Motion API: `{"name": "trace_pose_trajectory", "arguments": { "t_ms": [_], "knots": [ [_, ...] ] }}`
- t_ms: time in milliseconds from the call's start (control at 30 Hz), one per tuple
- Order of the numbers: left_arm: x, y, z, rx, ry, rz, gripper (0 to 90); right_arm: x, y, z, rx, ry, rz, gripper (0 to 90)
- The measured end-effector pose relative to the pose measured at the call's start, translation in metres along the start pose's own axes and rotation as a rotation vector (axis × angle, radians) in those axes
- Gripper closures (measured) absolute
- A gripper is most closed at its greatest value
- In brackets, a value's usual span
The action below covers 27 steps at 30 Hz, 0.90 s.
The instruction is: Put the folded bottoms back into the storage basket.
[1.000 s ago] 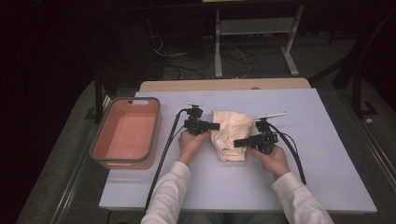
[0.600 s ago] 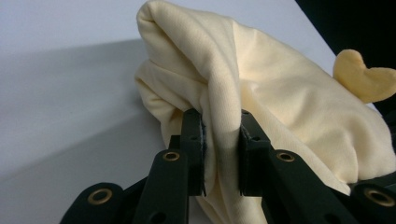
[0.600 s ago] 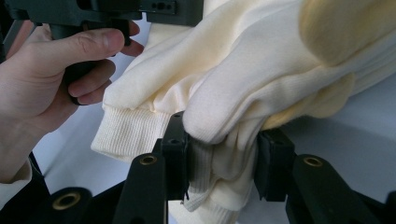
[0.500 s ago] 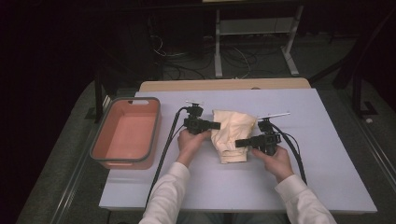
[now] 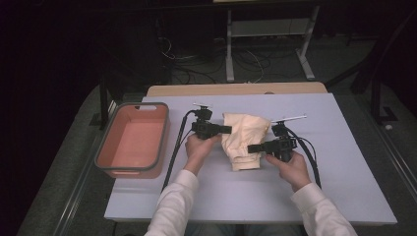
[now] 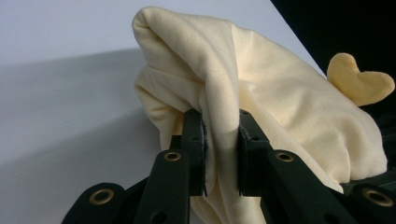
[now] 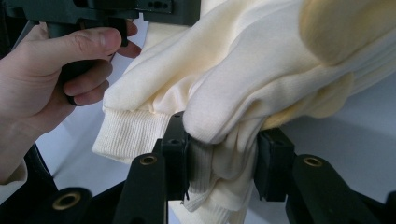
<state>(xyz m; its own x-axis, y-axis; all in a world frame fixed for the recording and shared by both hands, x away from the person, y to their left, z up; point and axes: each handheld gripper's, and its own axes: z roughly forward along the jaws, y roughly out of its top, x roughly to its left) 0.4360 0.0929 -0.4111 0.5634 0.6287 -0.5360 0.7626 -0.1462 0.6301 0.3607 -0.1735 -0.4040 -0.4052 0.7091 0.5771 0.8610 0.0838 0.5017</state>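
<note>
We have the folded cream garment (image 5: 244, 139) clamped on both sides, left gripper (image 5: 227, 130) and right gripper (image 5: 250, 148) each pinching its folds just above the table (image 5: 344, 147), while the orange bin (image 5: 132, 140) sits empty, so moving it probably remains.

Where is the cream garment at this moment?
In the high view the cream garment sits mid-table, pinched between the left gripper and right gripper, right of the orange bin.

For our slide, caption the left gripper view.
Left claw pinching a fold of soft cream knitted garment above the pale table.
</note>
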Motion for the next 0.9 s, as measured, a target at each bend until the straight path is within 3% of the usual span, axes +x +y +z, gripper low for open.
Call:
{"name": "trace_pose_trajectory", "arguments": {
  "t_ms": [900],
  "knots": [
    [-0.021,0.028,-0.046,-0.06,0.019,0.051,76.6,0.042,0.027,-0.023,-0.038,0.0,-0.07,61.0]
  ]
}}
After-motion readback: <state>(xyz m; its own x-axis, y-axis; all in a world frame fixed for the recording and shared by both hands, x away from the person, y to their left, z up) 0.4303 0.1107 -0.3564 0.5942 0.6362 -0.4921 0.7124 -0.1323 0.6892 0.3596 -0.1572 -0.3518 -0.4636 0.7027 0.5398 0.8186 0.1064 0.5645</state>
